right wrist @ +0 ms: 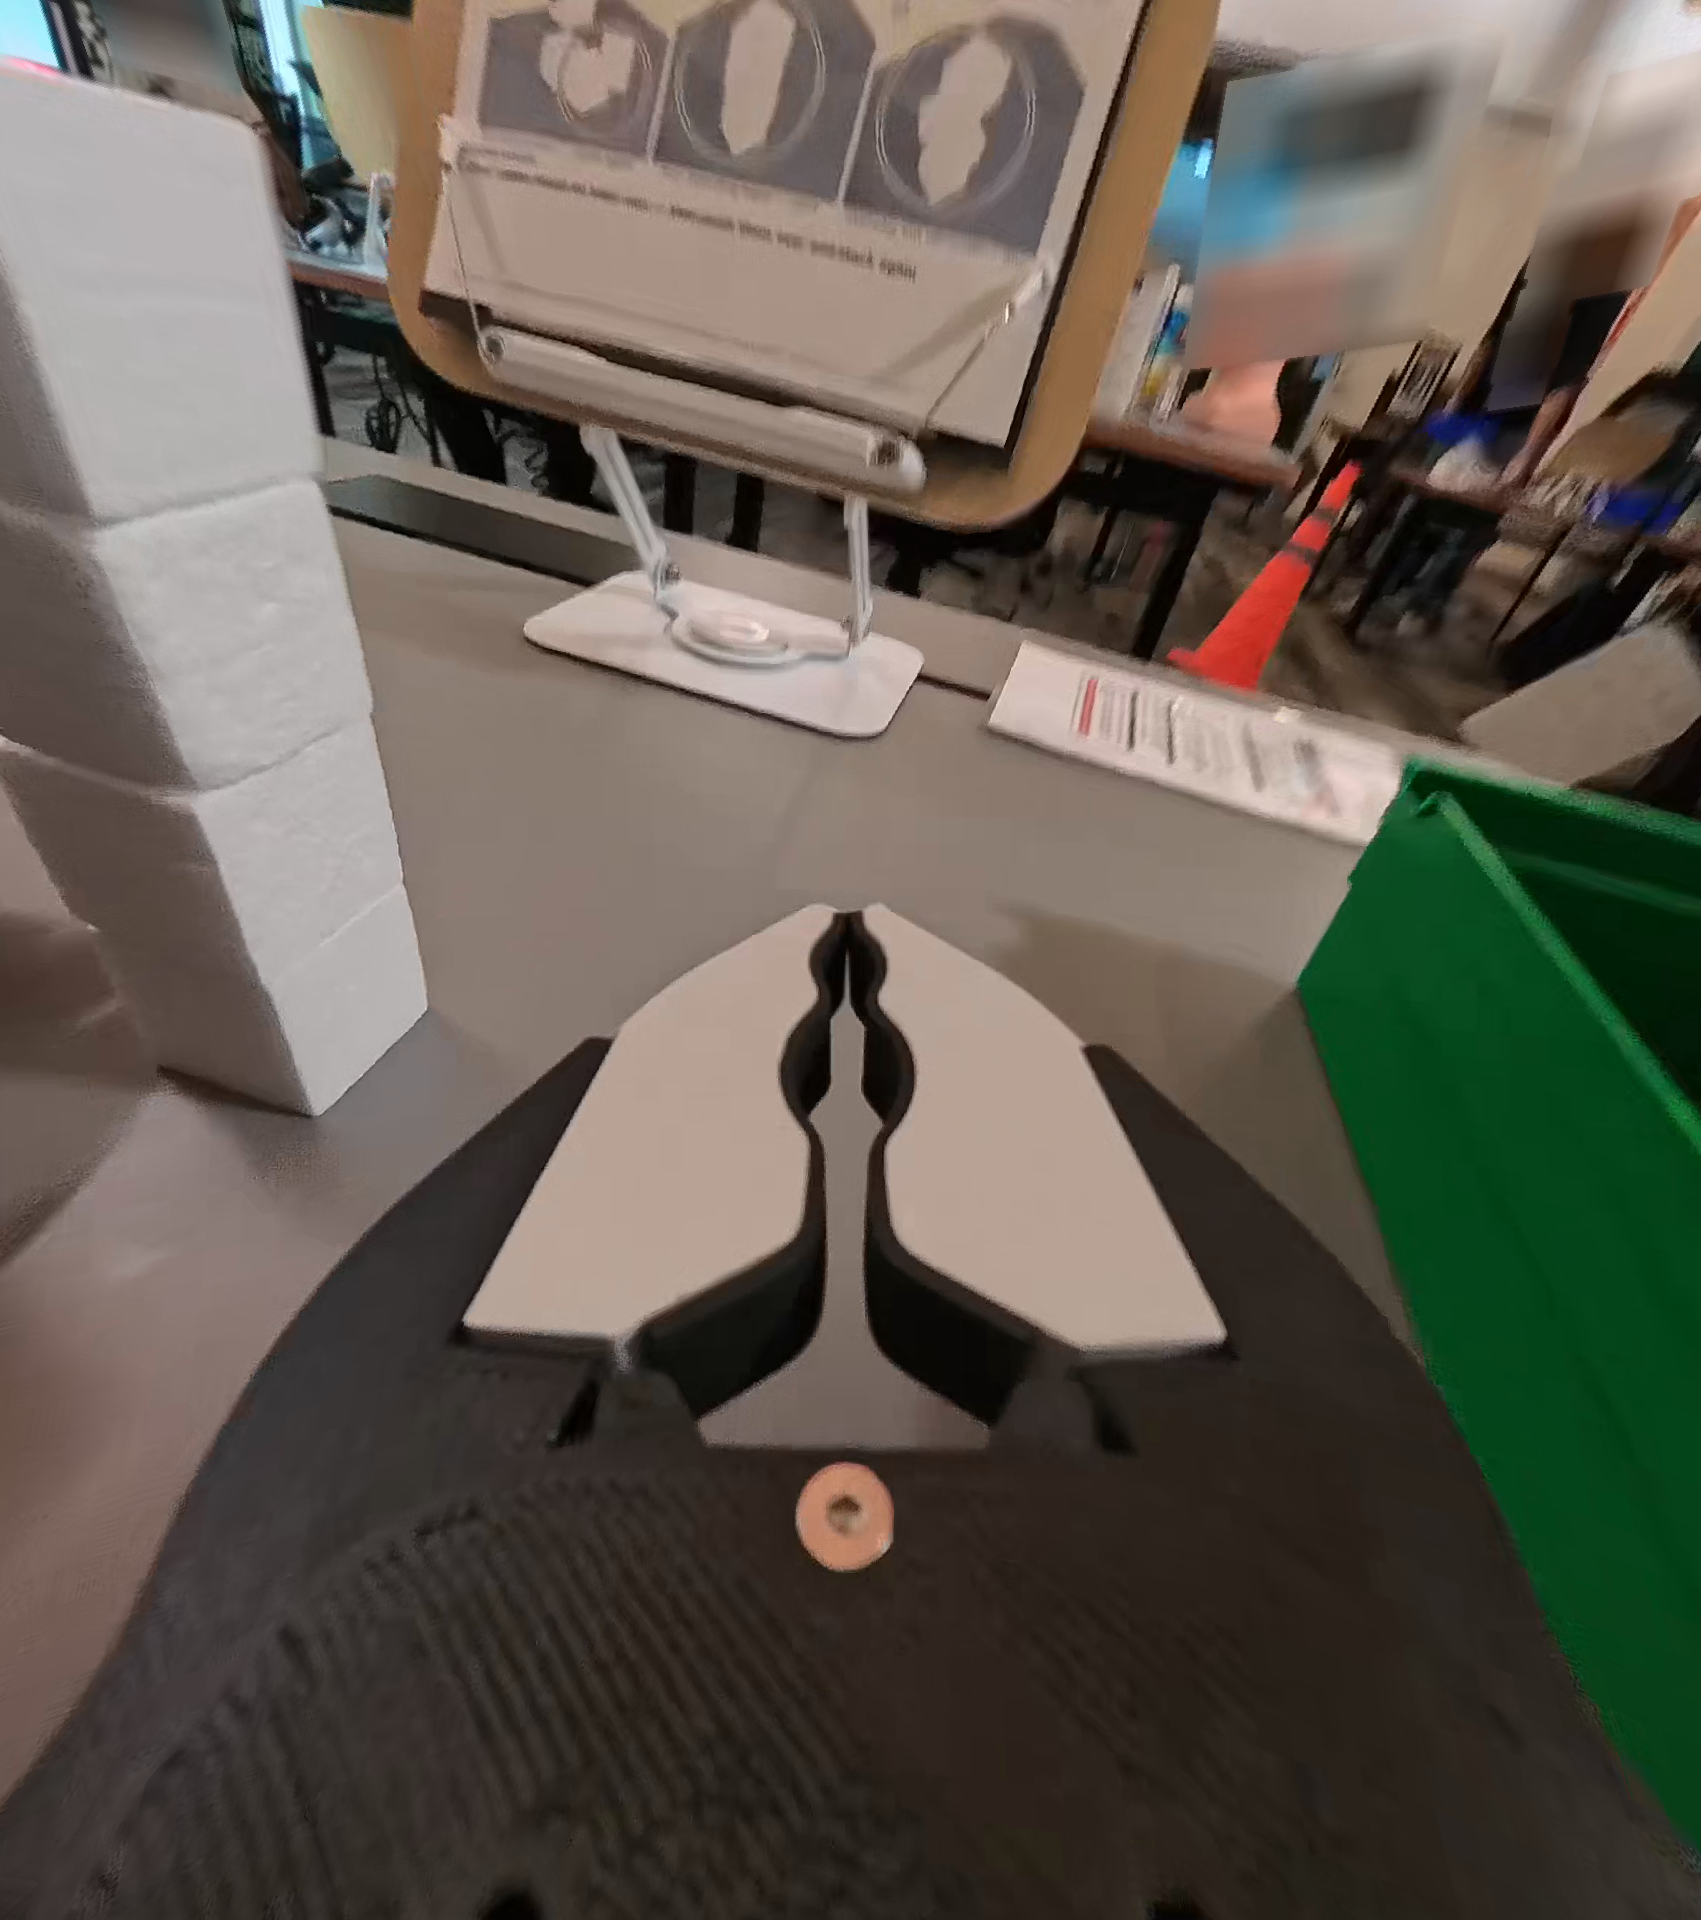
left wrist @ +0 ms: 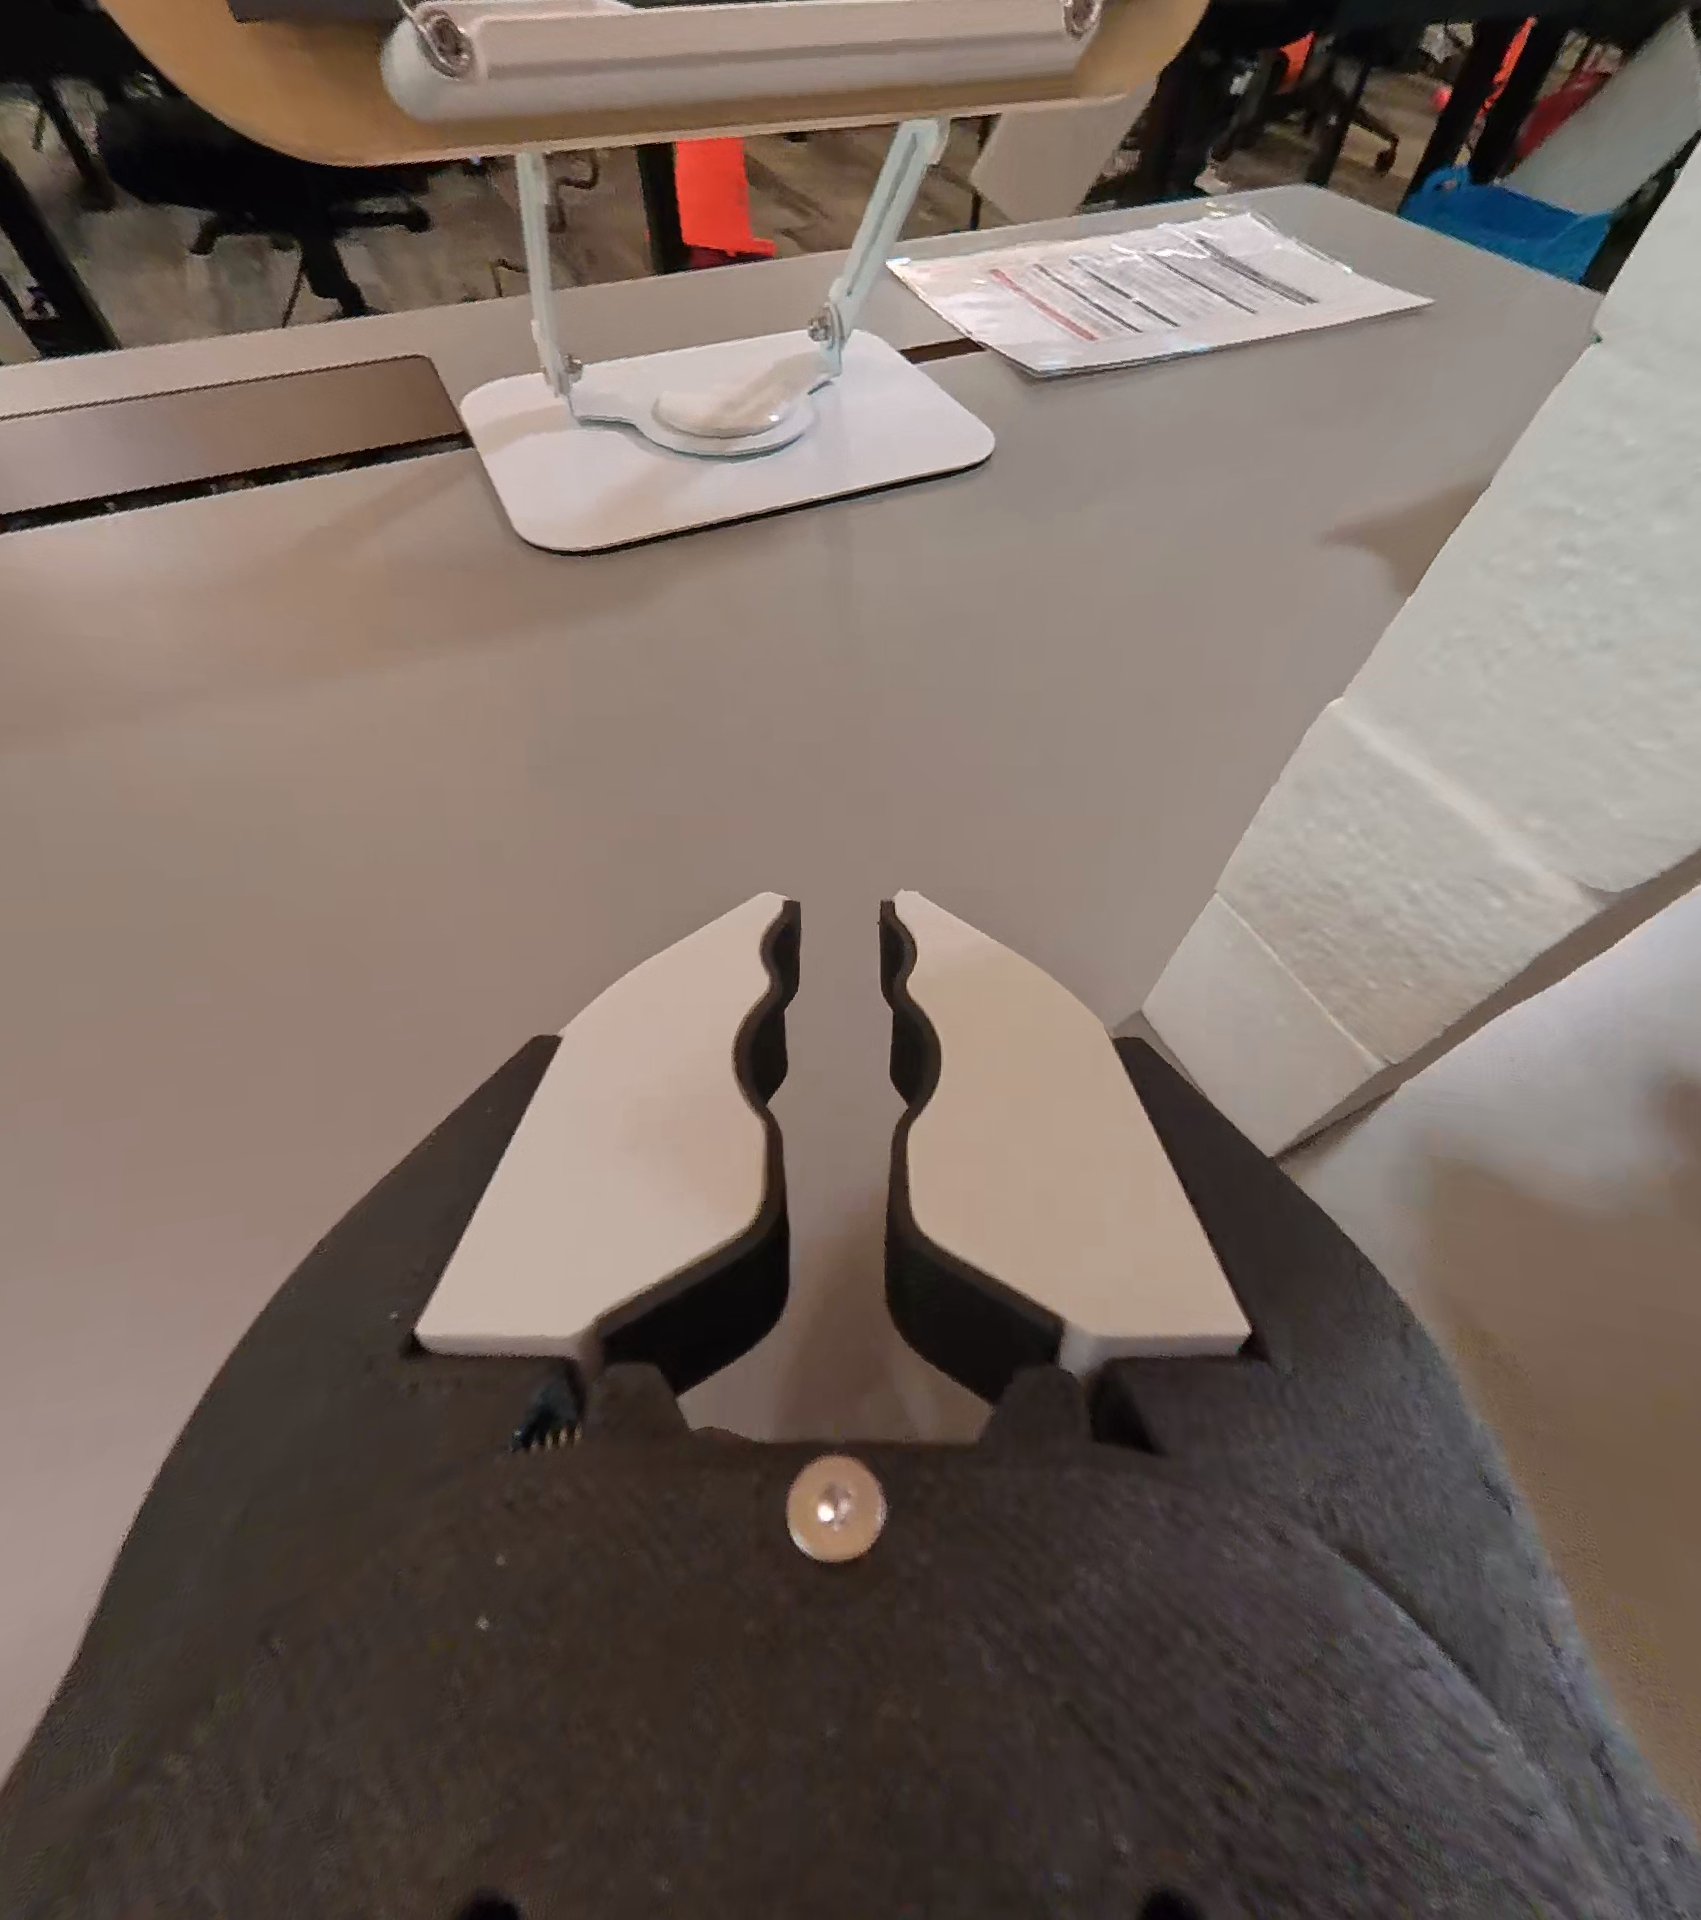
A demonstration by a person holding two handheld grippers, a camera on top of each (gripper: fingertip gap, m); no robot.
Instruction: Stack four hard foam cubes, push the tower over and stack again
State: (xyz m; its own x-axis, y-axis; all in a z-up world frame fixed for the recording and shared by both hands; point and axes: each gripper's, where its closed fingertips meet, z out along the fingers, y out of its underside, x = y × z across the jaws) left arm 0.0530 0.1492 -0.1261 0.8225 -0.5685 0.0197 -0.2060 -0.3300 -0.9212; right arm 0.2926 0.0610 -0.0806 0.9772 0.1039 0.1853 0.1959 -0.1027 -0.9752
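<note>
My left gripper (left wrist: 841, 914) hovers over the grey table (left wrist: 410, 727) with a narrow gap between its fingertips and nothing between them. A stack of white foam blocks (left wrist: 1511, 707) stands just to its right. My right gripper (right wrist: 847, 920) is shut with its fingertips touching and nothing between them. The foam blocks (right wrist: 160, 582) stand to its left and a green bin (right wrist: 1594, 1091) stands close on its right.
A tilted stand with a white base plate (left wrist: 721, 447) holds a printed sheet at the back of the table; it also shows in the right wrist view (right wrist: 721, 655). A laminated sheet (left wrist: 1158, 286) lies at the back right. An orange cone (right wrist: 1272, 582) stands beyond the table. Some 25 centimetres of space lies between my two pairs of fingers.
</note>
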